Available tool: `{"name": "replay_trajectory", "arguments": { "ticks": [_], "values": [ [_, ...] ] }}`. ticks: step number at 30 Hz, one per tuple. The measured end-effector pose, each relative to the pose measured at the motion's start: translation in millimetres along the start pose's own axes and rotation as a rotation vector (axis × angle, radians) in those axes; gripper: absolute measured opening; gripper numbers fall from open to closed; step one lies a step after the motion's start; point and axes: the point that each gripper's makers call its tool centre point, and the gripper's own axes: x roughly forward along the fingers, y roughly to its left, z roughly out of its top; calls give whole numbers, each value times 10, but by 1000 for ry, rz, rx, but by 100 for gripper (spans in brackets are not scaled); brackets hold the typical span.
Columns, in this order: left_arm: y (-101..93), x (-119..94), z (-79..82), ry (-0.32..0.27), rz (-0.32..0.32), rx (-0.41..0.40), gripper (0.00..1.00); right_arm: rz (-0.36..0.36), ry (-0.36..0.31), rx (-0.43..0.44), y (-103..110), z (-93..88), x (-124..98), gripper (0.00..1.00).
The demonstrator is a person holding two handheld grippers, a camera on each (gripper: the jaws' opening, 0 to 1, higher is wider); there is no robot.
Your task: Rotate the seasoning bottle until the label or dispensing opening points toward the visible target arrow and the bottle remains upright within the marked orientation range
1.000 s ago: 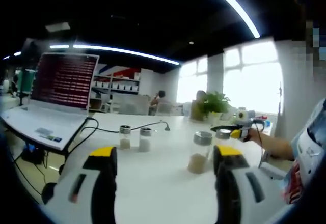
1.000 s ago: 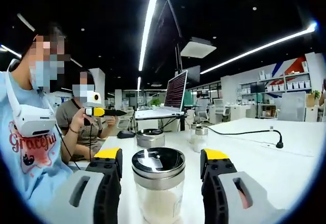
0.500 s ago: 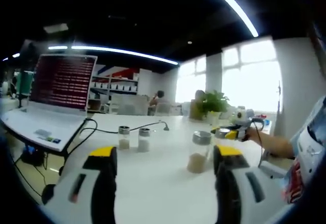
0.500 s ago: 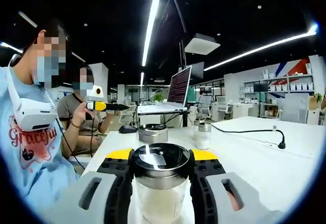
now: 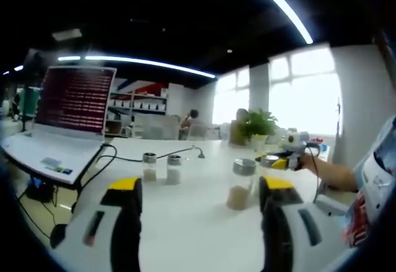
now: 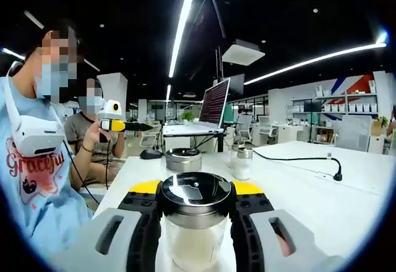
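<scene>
A glass seasoning bottle (image 6: 193, 238) with a shiny metal lid and pale contents stands upright on the white table (image 6: 346, 204). My right gripper (image 6: 195, 187) is shut on it, its yellow-tipped jaws pressed to both sides just under the lid. In the left gripper view the right gripper (image 5: 268, 159) appears far right, held by a hand. My left gripper (image 5: 201, 185) is open with nothing between its jaws. A second lidded jar (image 5: 240, 184) of tan seasoning stands beyond its right jaw.
Two small shakers (image 5: 162, 167) stand mid-table, with a black cable (image 5: 185, 153) behind. An open laptop (image 5: 68, 114) sits at the left. A wide lidded jar (image 6: 184, 159) stands past the held bottle. A second person (image 6: 93, 142) holds another yellow gripper.
The right gripper's jaws have shut on the seasoning bottle, and it has stayed held since. The left gripper stays open and almost still.
</scene>
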Motion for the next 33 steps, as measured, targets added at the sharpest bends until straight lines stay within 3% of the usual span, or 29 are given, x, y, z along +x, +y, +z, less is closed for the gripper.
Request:
{"name": "replay_trajectory", "arguments": {
  "ticks": [9, 33],
  "values": [
    [29, -22, 40, -23, 1, -27, 82, -41, 22, -4, -2, -18, 9, 42],
    [-13, -18, -10, -8, -4, -15, 82, -162, 68, -13, -7, -66, -28, 42]
  ]
}}
